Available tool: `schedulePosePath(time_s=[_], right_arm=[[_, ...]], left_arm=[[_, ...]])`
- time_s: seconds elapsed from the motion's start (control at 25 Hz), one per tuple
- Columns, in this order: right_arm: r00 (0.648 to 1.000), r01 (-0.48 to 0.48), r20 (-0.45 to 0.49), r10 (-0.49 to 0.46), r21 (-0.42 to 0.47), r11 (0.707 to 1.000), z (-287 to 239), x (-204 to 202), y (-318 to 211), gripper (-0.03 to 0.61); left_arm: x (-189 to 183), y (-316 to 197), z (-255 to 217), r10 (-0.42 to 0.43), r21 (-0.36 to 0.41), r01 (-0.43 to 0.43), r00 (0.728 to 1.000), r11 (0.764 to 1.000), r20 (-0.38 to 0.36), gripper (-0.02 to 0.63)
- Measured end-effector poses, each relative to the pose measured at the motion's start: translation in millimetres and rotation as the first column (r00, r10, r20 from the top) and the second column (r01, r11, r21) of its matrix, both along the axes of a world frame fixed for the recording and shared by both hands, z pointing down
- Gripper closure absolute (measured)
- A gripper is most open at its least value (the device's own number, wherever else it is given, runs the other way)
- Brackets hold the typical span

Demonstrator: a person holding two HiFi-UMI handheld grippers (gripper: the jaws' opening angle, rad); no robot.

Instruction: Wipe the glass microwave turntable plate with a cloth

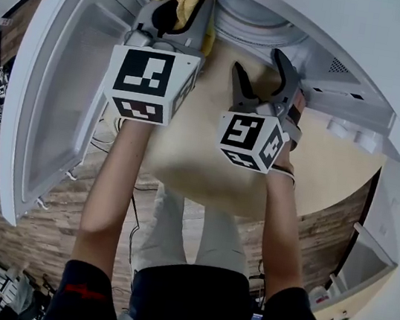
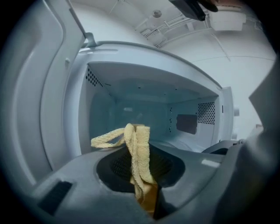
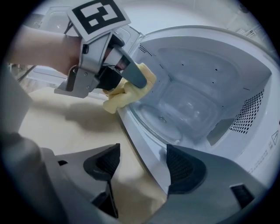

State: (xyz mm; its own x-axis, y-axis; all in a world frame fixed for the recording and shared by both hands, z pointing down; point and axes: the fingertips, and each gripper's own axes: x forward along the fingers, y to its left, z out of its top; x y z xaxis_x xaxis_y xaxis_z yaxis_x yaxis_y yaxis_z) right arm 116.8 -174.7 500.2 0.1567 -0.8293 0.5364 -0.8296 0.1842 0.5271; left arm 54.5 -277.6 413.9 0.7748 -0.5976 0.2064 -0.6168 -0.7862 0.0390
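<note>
At the open microwave (image 3: 245, 83), my left gripper (image 2: 146, 197) pinches the cloth (image 2: 136, 148) while my right gripper (image 3: 142, 164) gapes empty; careless wiping could tip the glass plate (image 3: 175, 109).

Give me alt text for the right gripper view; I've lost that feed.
The left gripper holds a yellow cloth at the mouth of an open white microwave, glass turntable plate inside. In front, the right gripper is open and empty over a beige table.
</note>
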Motion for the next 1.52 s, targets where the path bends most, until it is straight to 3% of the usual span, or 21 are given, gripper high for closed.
schedulePosePath(time_s=[0.36,0.52,0.76,1.0,1.16,1.52], right_arm=[[1.000,0.001,0.003,-0.001,0.001,1.000,-0.3,-0.5,-0.2,0.287],[1.000,0.001,0.004,-0.001,0.001,1.000,-0.5,-0.5,-0.2,0.287],[1.000,0.003,0.006,-0.003,0.001,1.000,-0.7,-0.5,-0.1,0.287],[1.000,0.003,0.010,-0.003,0.002,1.000,-0.5,-0.2,-0.1,0.287],[1.000,0.004,0.011,-0.004,0.003,1.000,-0.6,-0.3,-0.1,0.287],[1.000,0.003,0.009,-0.003,0.002,1.000,-0.5,-0.4,-0.1,0.287]], left_arm=[[22.2,-20.7,-13.4,0.033,0.085,-0.039,0.997,0.996,0.064,0.554],[37.6,-25.9,-14.9,0.080,0.083,-0.086,0.994,0.993,0.075,0.552],[51.1,-24.2,0.9,0.130,0.115,-0.149,0.979,0.982,0.158,0.552],[52.3,-24.0,6.5,0.101,0.174,-0.136,0.976,0.975,0.194,0.534],[57.6,-19.7,18.8,0.130,0.172,-0.177,0.958,0.969,0.257,0.479],[59.0,-20.0,26.4,0.151,0.176,-0.226,0.921,0.958,0.360,0.525]])
